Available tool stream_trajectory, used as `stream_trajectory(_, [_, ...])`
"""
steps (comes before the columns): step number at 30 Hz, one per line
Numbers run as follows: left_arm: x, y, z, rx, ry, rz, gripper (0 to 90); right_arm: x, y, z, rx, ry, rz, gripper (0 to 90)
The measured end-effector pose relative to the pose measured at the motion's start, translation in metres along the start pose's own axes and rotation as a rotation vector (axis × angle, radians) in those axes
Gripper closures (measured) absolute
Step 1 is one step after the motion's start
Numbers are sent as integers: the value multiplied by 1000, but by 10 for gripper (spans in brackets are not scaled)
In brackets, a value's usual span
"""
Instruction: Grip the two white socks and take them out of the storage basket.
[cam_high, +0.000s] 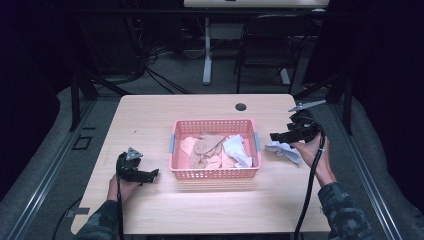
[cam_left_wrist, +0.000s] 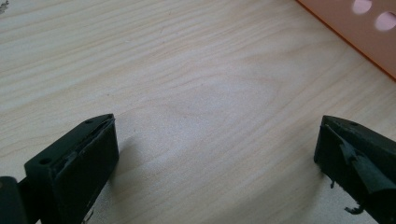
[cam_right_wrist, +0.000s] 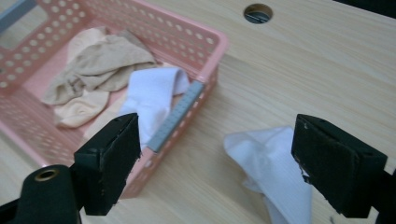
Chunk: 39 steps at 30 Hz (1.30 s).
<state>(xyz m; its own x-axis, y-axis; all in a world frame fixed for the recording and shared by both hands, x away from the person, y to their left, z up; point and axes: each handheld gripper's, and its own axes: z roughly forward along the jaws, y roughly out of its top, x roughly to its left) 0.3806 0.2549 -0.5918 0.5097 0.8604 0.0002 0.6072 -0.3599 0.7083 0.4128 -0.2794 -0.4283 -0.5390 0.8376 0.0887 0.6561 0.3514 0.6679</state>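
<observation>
Cloth is what we are handling here: a white cloth (cam_high: 283, 149) lies crumpled on the table (cam_high: 210, 205), just beside the right end of a pink perforated basket (cam_high: 215, 173) that sits near the middle of the table. Our right tool (cam_high: 278, 136) hovers over that cloth, near the right edge of the table, with its jaws standing wide and nothing pinched between them. In the right gripper view the white cloth (cam_right_wrist: 275, 170) rests flat on the wood between and beyond the two black jaws of the right tool (cam_right_wrist: 217, 163), apart from both pads, and the basket (cam_right_wrist: 205, 56) runs off to the upper left with a grey handle strip (cam_right_wrist: 175, 123) on its near end wall.

Inside the basket we see a beige cloth (cam_high: 207, 147) bunched toward the centre and another white cloth (cam_high: 237, 150) heaped against the right end. The right gripper view shows the same pair, the beige cloth (cam_right_wrist: 100, 65) farther in and the white one (cam_right_wrist: 152, 95) next to the grey strip.

Our left tool (cam_high: 152, 173) rests low near the front left part of the table, just off the basket's front left corner. In the left gripper view its jaws stand wide over bare wood (cam_left_wrist: 196, 107), holding nothing, with a corner of the basket (cam_left_wrist: 364, 32) at the upper right.

A round cable hole (cam_high: 241, 107) sits near the far edge of the table.
</observation>
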Motion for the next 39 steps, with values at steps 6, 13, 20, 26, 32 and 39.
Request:
stream_trajectory(6, [0, 0, 1, -2, 2, -2, 0, 33, 19, 8, 27, 37, -68, 91])
stream_trajectory(13, [0, 1, 1, -5, 2, -2, 0, 59, 32, 33, 109, 82, -137, 64])
stream_trajectory(20, [0, 1, 1, -5, 1, -1, 0, 76, 34, 59, 182, 117, -168, 23])
stream_trajectory(26, [0, 0, 0, -2, 2, -3, 0, 92, 32, 81, 241, 137, -211, 67])
stream_trajectory(32, [0, 0, 0, -2, 2, -4, 0, 93, 25, 95, 306, 146, -229, 149])
stream_trajectory(39, [0, 0, 0, 0, 2, -1, 0, 95, 14, 110, 369, 160, -208, 333])
